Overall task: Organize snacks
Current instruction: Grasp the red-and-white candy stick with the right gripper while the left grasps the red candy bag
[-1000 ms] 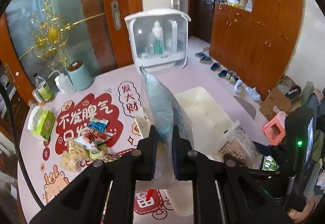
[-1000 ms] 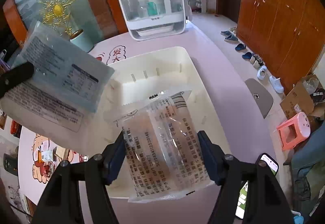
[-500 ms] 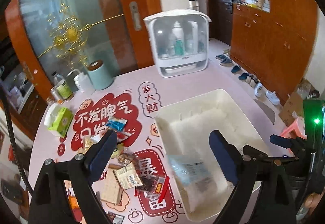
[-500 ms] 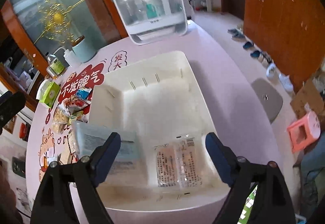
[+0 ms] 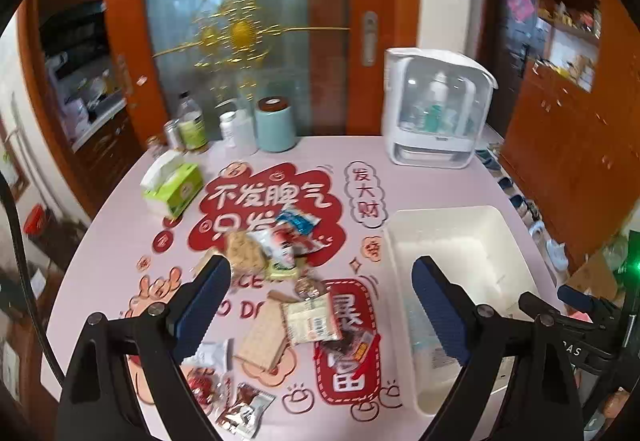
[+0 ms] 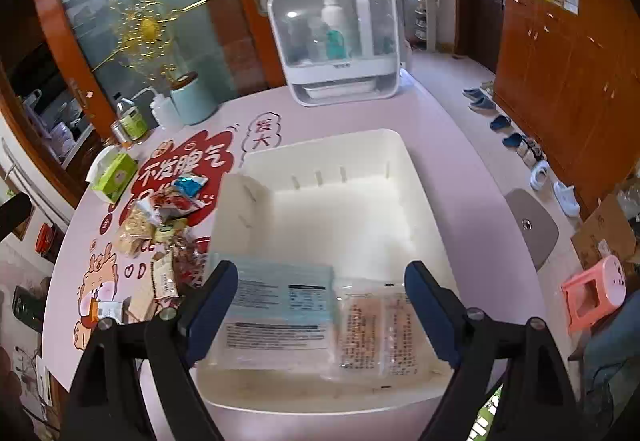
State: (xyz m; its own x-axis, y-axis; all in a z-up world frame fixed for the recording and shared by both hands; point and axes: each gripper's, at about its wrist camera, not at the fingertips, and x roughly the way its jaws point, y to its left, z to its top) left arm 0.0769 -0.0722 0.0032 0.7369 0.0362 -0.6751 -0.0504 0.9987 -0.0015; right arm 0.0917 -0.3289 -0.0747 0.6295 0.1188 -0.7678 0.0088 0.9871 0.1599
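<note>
Several loose snack packets lie scattered on the pink desk under the left wrist camera, left of the white bin, and the left claw hangs over them spread wide with nothing between its jaws. From the right wrist, the right claw is likewise wide apart and empty above the bin's near end, where a blue-labelled packet and a clear packet lie side by side. Judging by this, both drops are done, and the next move calls for lowering the left claw onto one loose packet and closing on it.

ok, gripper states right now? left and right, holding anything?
Left gripper: jaws open, just opened, nothing between them; snack pile on the table beyond.
Right gripper: jaws open, just opened, empty, above the two packets in the white bin.
</note>
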